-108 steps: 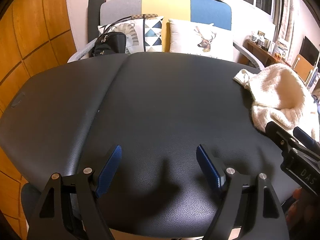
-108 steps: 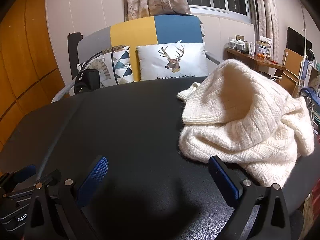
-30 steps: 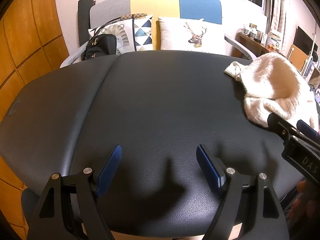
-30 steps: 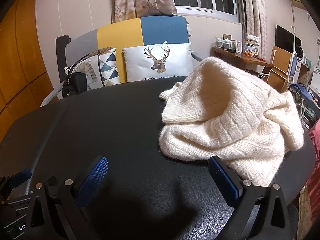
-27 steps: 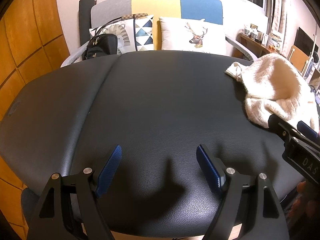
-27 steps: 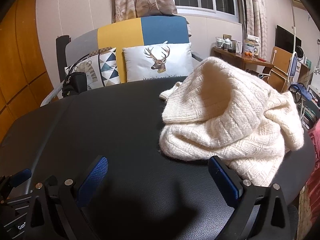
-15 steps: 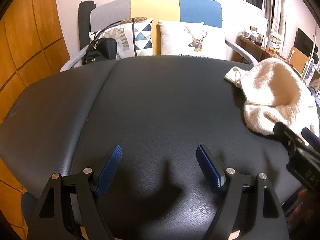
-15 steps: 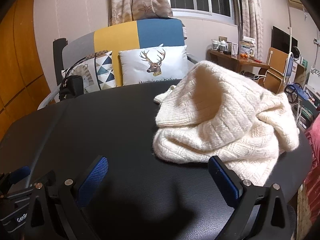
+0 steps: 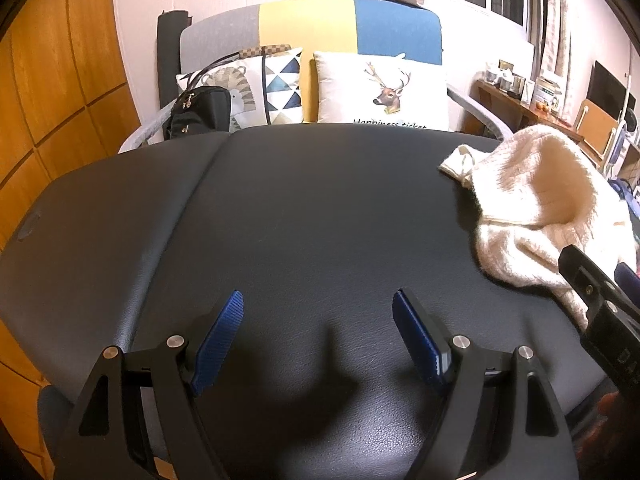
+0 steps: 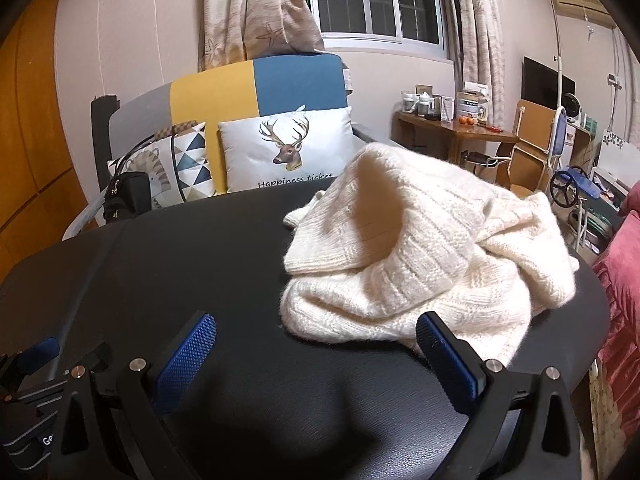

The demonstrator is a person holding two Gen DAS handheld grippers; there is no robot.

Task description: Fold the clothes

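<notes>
A cream knitted sweater (image 10: 420, 256) lies crumpled in a heap on the right part of the black padded table (image 10: 180, 264). It also shows in the left wrist view (image 9: 536, 204) at the right edge. My right gripper (image 10: 316, 340) is open and empty, just in front of the heap's near edge. My left gripper (image 9: 318, 320) is open and empty over bare table (image 9: 300, 208), well left of the sweater. The right gripper's body shows at the right edge of the left wrist view.
A sofa (image 10: 256, 92) with a deer pillow (image 10: 284, 148) and a black bag (image 10: 128, 196) stands behind the table. A wooden desk (image 10: 452, 136) and chair (image 10: 532, 140) stand at the right. A red cloth (image 10: 620, 280) hangs beside the table's right edge.
Both grippers have tilted up and shifted slightly, so the sweater sits lower and nearer to my right gripper's fingers. Both stay open. The sweater has not moved.
</notes>
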